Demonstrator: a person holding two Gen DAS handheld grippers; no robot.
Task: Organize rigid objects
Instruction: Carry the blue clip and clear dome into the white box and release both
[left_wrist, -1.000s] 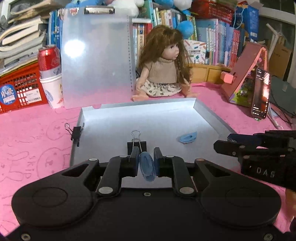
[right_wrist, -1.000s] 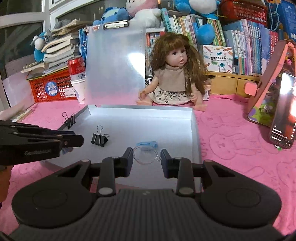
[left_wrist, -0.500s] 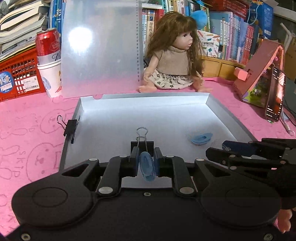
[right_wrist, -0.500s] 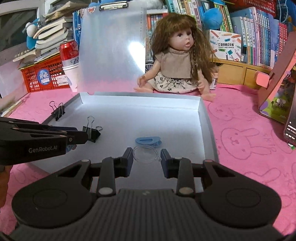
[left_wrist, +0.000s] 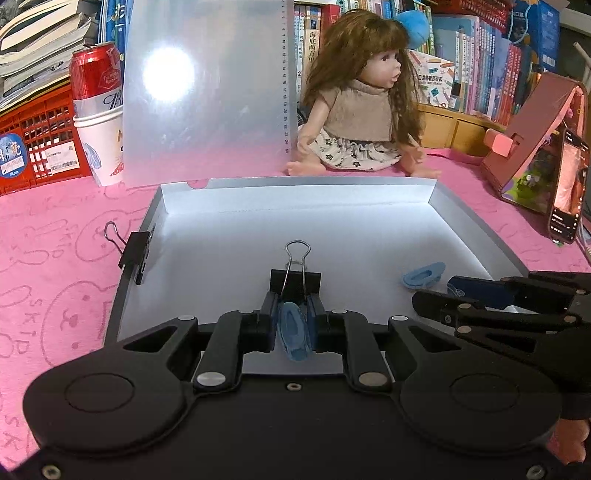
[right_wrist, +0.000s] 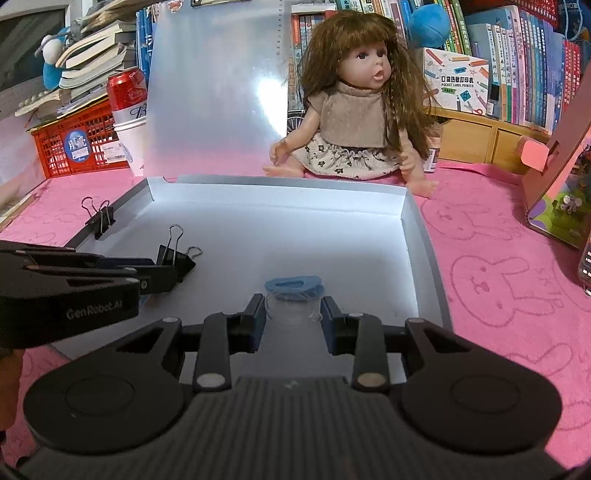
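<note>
Left wrist view, left to right: a binder clip (left_wrist: 135, 251) sat clipped on the left wall of the grey tray (left_wrist: 476, 225), left of centre. At lower centre the left tongs (left_wrist: 292, 320) were clenched on a small blue oval piece (left_wrist: 293, 332), held on edge between the pads, with a second binder clip (left_wrist: 294, 278) lying on the tray floor just beyond the tips. Right of centre another blue oval piece (left_wrist: 423, 275) lay flat on the tray floor, and the right tongs (left_wrist: 432, 295) came in from the right edge just beside it. Right wrist view: the right tongs (right_wrist: 293, 314) stood released, jaws apart around a clear ring (right_wrist: 291, 301) with the flat blue oval (right_wrist: 293, 285) touching it just beyond. Judged step: setting the held blue piece down in the tray. To do it well: lower the left tongs until the piece is near the floor, tilt it flat, release in the bare patch short of the loose clip so nothing gets knocked, and keep apart from the right tongs. The piece looked hard and slick, so it may skid on release. The pink worktop (left_wrist: 55, 229) lay around the tray.
</note>
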